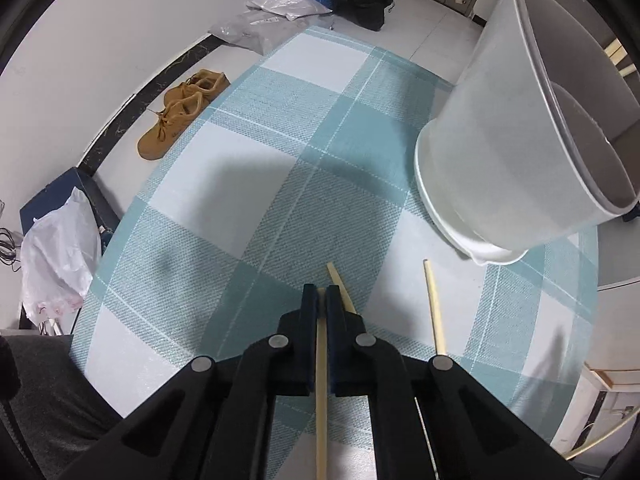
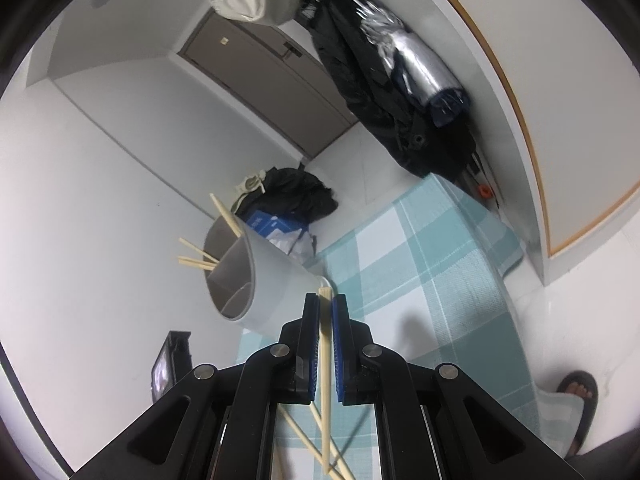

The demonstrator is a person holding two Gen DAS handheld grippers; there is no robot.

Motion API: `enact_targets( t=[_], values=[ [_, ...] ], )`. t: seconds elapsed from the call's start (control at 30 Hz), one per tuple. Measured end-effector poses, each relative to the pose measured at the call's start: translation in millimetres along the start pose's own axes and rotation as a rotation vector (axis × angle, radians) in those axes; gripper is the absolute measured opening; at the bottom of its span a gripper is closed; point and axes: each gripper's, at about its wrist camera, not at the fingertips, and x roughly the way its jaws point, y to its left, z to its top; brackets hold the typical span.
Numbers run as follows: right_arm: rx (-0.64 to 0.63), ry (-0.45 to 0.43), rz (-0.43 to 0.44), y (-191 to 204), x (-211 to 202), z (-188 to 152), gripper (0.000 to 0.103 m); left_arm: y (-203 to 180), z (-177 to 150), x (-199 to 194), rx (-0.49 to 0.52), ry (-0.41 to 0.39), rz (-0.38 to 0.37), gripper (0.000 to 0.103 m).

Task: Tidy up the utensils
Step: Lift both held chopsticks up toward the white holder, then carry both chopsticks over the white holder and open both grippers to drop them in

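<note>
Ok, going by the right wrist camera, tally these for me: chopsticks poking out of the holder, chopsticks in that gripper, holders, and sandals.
chopsticks poking out of the utensil holder: 3
chopstick in the right gripper: 1
utensil holder: 1
sandal: 1
Total: 6

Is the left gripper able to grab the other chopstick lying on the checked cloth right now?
Probably not yet. The left gripper is already shut on one chopstick, so it is full. The loose chopstick lies bare on the cloth nearby, with nothing covering it.
</note>
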Motion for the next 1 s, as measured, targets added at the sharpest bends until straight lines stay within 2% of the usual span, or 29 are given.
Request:
enact_targets(
  t=[0.17,0.3,0.47,0.73,0.83,1.0],
  values=[
    [-0.028,-0.039,0.016,14.0,-7.8,-2.9,0.006,3.6,0.1,-8.9,-0.022,-0.037,-0.053,0.0],
    [-0.048,-0.062,0.011,26.0,-10.2,-4.3,0.006,4.8,1.3,-28.9,-0.011,-0.114,-0.108,0.0],
    [-0.139,-0.097,0.004,52.0,-12.7,-5.4,0.006,3.6,4.6,-55.6,0.015,-0.195,-0.172,0.0],
    [-0.268,-0.111,-0.007,83.3,-10.7,-8.9,0.005,-12.3,-0.1,-103.0,0.092,-0.325,-0.282,0.0],
    [-0.284,-0.114,-0.004,90.0,-10.7,-8.3,0.005,-14.0,-2.5,-119.3,0.135,-0.384,-0.308,0.0],
    [-0.296,-0.101,-0.003,99.2,-7.2,-8.1,0.005,-9.7,-4.5,-133.9,0.171,-0.427,-0.353,0.0]
  ],
)
